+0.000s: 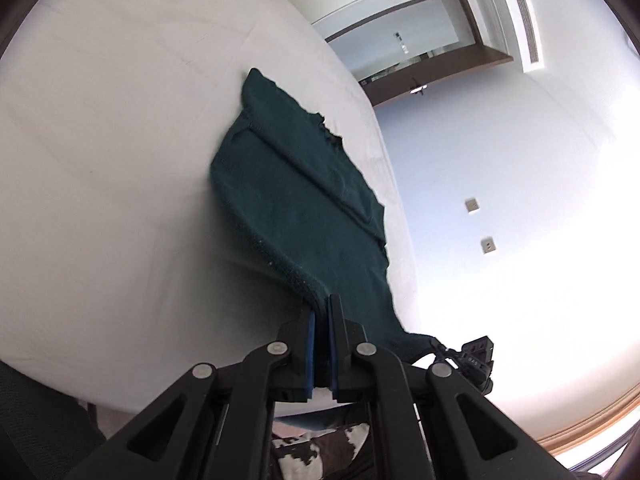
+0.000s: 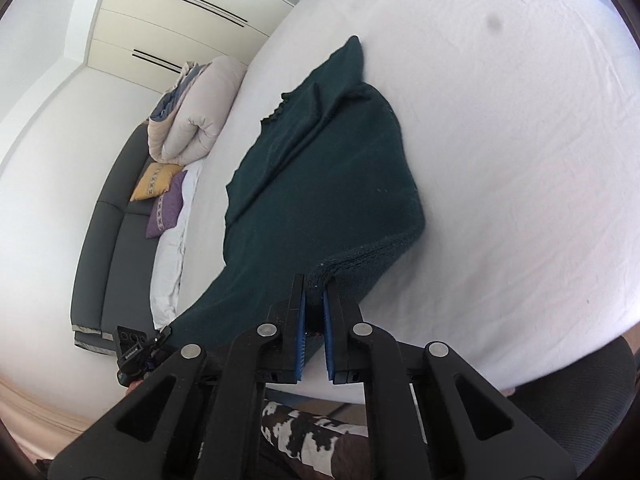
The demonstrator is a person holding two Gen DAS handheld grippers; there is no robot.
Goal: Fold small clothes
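A dark green knitted garment [image 1: 304, 192] lies on the white bed sheet [image 1: 112, 160], its near hem lifted off the mattress. My left gripper [image 1: 322, 308] is shut on one near corner of that hem. In the right wrist view the same garment [image 2: 320, 176] stretches away, with a sleeve folded over its body. My right gripper [image 2: 316, 286] is shut on the other near corner. Each gripper shows at the edge of the other's view: the right gripper [image 1: 474, 354] and the left gripper [image 2: 134, 350]. The hem hangs taut between them.
A rolled duvet [image 2: 196, 108], a yellow cushion [image 2: 154, 186] and a purple cushion [image 2: 166, 210] lie on a dark sofa [image 2: 108, 248] beside the bed. Wardrobe doors [image 2: 172, 12] stand behind. A doorway [image 1: 416, 52] and wall sockets [image 1: 472, 205] face the bed's far side. Patterned cloth [image 2: 304, 436] lies below the grippers.
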